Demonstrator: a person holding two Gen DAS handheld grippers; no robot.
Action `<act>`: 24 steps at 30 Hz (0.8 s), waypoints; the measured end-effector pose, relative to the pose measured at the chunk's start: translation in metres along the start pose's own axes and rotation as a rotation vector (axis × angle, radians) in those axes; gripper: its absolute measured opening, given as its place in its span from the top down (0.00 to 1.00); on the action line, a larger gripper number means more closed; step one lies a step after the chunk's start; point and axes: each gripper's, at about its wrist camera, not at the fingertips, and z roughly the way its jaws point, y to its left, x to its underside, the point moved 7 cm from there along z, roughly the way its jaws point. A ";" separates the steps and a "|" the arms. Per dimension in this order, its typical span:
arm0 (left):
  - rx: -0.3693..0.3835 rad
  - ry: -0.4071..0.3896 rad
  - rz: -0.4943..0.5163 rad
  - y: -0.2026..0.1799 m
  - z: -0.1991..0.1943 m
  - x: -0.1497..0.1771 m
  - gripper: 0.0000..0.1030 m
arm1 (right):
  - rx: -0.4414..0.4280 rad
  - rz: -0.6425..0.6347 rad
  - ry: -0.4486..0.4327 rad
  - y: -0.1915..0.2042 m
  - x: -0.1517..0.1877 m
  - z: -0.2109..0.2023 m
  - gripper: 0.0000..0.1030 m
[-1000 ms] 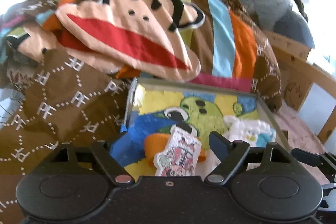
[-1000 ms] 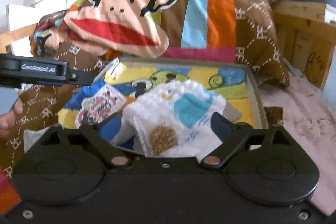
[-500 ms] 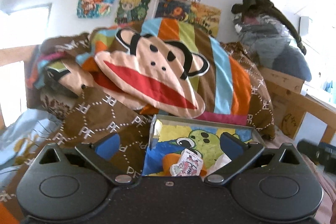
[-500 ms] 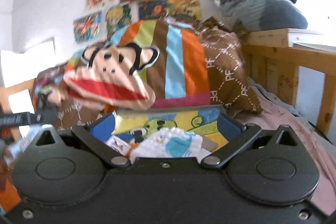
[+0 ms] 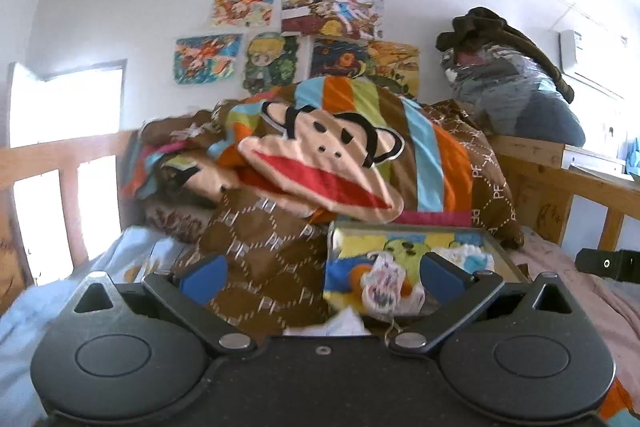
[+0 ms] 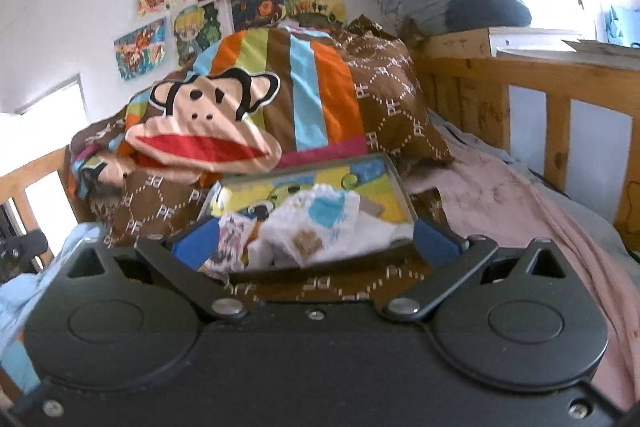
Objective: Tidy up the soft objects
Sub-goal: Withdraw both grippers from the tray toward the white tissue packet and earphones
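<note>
**Soft items sit in tray as both grippers hang open above the bed**

Both tools are empty: the left hand-held gripper (image 5: 320,277) and the right hand-held gripper (image 6: 314,241) each stand with jaws spread wide and nothing between the pads. The task's things lie in a shallow tray (image 6: 394,179) with a cartoon print, resting on the bed: a white and blue folded cloth (image 6: 328,215) to the right and a small patterned pouch (image 5: 380,287) beside it, over something orange (image 5: 356,273).

The placing step looks finished, with the sorting seemingly between items. A next move would call for finding another loose soft thing, lowering an open gripper over it and closing on a fold; none is plainly within reach here.

Behind the tray a brown quilt (image 5: 260,267) with a monkey face (image 5: 320,163) is heaped high, its edge touching the tray's far rim and liable to slump in. A pink blanket (image 6: 500,195) spreads to the right, beside the wooden bed rail (image 6: 560,79). Posters (image 5: 248,7) hang on the wall, and a bundle of bagged clothes (image 5: 512,91) tops the rail.
</note>
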 end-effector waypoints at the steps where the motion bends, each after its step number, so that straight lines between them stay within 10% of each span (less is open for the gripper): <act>1: 0.002 0.011 -0.015 0.002 -0.005 0.006 0.01 | 0.003 0.001 0.004 0.002 0.004 -0.007 0.00; 24: -0.041 0.177 -0.066 0.030 -0.040 0.033 0.01 | -0.052 -0.115 0.163 0.060 0.066 -0.080 0.00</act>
